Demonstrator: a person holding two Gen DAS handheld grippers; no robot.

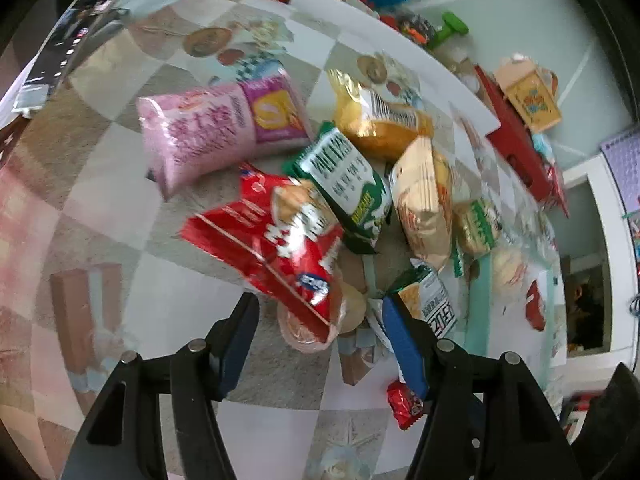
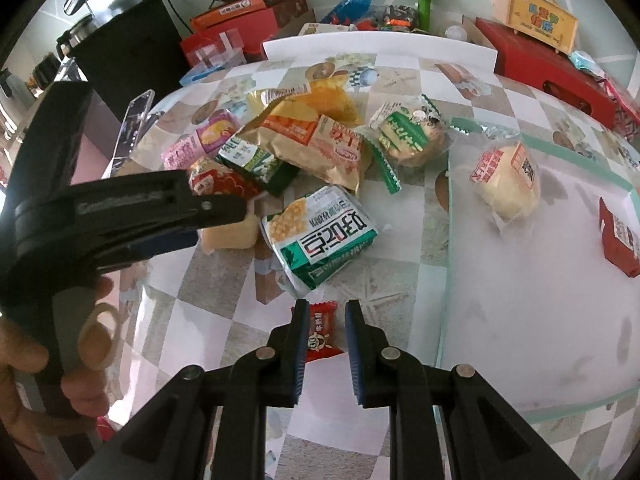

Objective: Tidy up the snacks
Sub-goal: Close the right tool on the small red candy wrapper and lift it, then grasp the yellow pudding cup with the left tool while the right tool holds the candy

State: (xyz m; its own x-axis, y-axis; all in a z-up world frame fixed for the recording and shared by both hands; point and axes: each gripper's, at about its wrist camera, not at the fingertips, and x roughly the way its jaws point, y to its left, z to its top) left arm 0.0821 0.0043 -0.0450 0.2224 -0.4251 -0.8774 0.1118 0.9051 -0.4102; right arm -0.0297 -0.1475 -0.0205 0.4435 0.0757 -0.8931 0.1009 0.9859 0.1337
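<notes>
Straddling a small red candy (image 2: 322, 334), the right gripper (image 2: 328, 322) has its blue-padded fingers (image 2: 301, 344) spread, one on each side of the wrapper; whether the pads touch it cannot be told. The candy lies flat on the checkered bench (image 2: 224, 312). Just beyond it sits a green-and-white corn snack pack (image 2: 320, 236), apart from the gripper tips. To the right of that pack, a translucent tray with a mint-green rim (image 2: 446, 264) holds a wrapped bun (image 2: 506, 184) and a red packet (image 2: 620, 236) at its far side.

The left gripper (image 1: 316, 312) is spread wide, fingers well apart. A red snack bag (image 1: 276, 240) lies between and just ahead of its tips, on top of a clear-wrapped round pastry (image 1: 308, 332); no finger is seen pressing on either. In the right wrist view the same gripper (image 2: 188, 222) reaches in from the left, over the near edge of the pile.

Farther on, the pile continues: a green seaweed pack (image 1: 348, 184), a beige bag (image 1: 424, 204), a pink bag (image 1: 200, 132) and a yellow chip bag (image 1: 380, 120), overlapping one another. A phone (image 1: 80, 28) stands at the far left edge of the bench. Beyond the bench, a red box (image 2: 552, 64) carries a small wooden case (image 2: 536, 20).
</notes>
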